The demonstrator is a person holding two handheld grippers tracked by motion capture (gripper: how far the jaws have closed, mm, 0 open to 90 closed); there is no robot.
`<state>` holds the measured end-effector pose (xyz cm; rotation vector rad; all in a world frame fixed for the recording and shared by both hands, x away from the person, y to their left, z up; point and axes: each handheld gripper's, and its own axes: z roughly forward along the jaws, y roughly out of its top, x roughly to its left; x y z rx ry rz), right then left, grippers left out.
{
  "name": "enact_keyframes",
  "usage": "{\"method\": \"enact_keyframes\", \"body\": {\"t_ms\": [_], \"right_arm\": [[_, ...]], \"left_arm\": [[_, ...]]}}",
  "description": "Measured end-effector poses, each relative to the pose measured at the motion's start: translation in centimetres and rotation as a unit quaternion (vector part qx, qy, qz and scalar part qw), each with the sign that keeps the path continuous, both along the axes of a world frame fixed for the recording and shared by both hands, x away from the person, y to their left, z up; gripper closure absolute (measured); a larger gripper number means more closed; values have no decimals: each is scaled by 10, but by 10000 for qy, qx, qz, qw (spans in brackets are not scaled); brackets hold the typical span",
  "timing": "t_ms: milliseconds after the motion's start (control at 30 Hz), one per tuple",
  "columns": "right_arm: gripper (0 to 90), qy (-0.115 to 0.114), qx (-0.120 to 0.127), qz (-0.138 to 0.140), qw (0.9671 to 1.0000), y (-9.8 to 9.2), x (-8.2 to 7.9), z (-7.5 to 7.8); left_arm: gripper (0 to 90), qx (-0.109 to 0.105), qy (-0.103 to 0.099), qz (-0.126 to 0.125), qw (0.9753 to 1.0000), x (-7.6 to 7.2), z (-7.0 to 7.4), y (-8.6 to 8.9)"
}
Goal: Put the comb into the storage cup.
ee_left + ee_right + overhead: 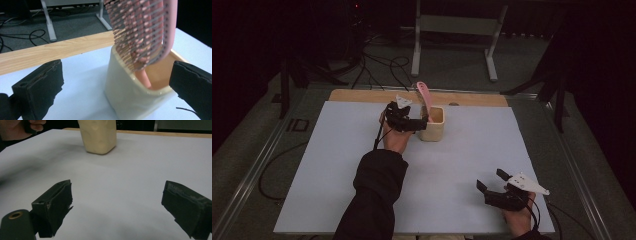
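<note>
High view puts your left tongs (421, 123) spread wide just beside the cream, square-sided ceramic cup (432, 124) at the far middle of the white surface (337, 165); the pink plastic hairbrush (425, 97) stands in that cup, handle down, bristled head leaning out above the rim. Your right tongs (492, 180) rest near the front right corner, agape and holding nothing
</note>
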<state>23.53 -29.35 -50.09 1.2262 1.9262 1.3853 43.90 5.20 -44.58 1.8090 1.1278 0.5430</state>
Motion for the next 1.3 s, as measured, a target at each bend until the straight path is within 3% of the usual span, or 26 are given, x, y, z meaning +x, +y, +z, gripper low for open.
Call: {"method": "enact_keyframes", "body": {"t_ms": [433, 633, 767, 833, 900, 1133, 1300], "right_arm": [[93, -9, 3, 3, 10000, 1, 0, 0], [93, -11, -9, 2, 10000, 2, -1, 0], [93, -12, -14, 7, 10000, 3, -1, 0], [93, -1, -20, -4, 10000, 3, -1, 1], [93, -9, -41, 4, 10000, 4, -1, 0], [93, -6, -37, -8, 10000, 3, -1, 0], [93, -12, -46, -15, 10000, 4, -2, 0]], "left_arm": [[0, 83, -46, -207, 9997, -25, -1, 23], [0, 84, -49, -178, 9998, -36, -4, 36], [0, 195, 80, -131, 9997, -40, -5, 46], [0, 145, 91, -155, 9997, -42, -5, 49], [0, 71, 96, -177, 9998, -49, -5, 59], [0, 109, 19, -198, 9997, -66, -5, 79], [0, 76, 30, -162, 9998, -86, -12, 101]]}}
